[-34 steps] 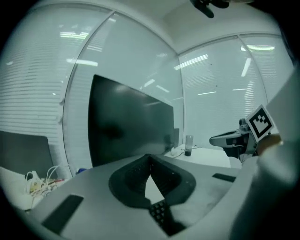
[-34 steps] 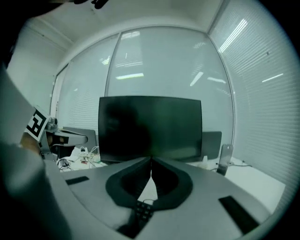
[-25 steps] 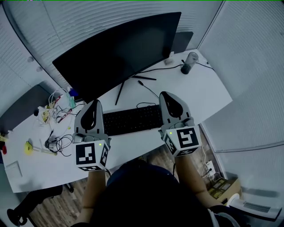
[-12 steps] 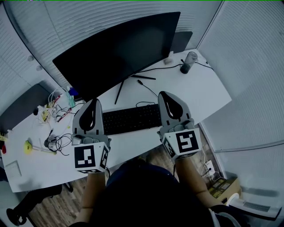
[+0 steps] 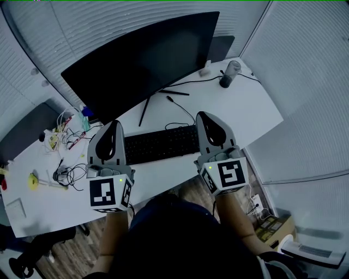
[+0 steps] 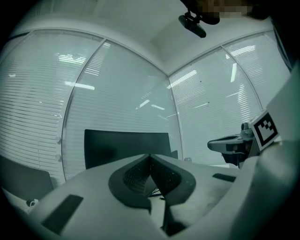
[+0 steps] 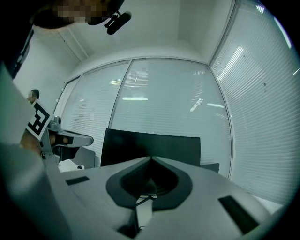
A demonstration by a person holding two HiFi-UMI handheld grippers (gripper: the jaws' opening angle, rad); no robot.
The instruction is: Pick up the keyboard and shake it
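I see an office: a white desk (image 5: 245, 109) carries a wide dark monitor (image 5: 142, 65). A keyboard (image 5: 161, 144) lies before the monitor, loose cables (image 5: 70, 137) sit by its left end, and blind-covered glass walls (image 5: 109, 16) stand behind it.

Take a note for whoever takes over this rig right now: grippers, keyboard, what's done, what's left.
Left gripper: fingers together, empty, at the keyboard's left end.
Right gripper: fingers together, empty, at its right end.
Keyboard: on the desk, in front of the monitor, not gripped.
Done: nothing yet.
Left: open both grippers, grip the keyboard's ends, lift, shake.
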